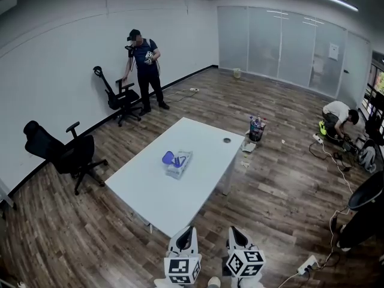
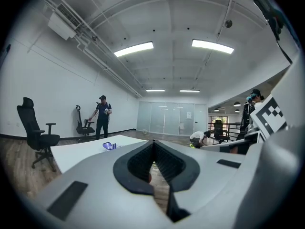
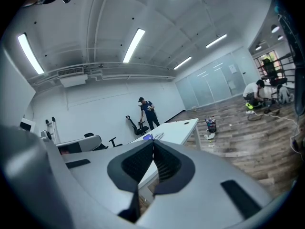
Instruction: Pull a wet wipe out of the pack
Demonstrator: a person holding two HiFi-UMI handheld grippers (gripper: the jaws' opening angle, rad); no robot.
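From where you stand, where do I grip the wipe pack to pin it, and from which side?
Probably the pale end of the pack, away from the blue part, coming from above. It lies flat on the table, so top and long edges are all that's offered. That leaves the blue end free for pulling. Whether anything sticks out there is too small to tell.

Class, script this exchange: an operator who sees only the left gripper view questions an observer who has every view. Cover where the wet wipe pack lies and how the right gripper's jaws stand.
Operator: I only see a small blue shape on the table. Where does the pack lie?
Observer: The head view shows the wet wipe pack near the middle of the white table.
Operator: And the right gripper?
Observer: In its own view the right gripper has its jaws together with nothing between them.
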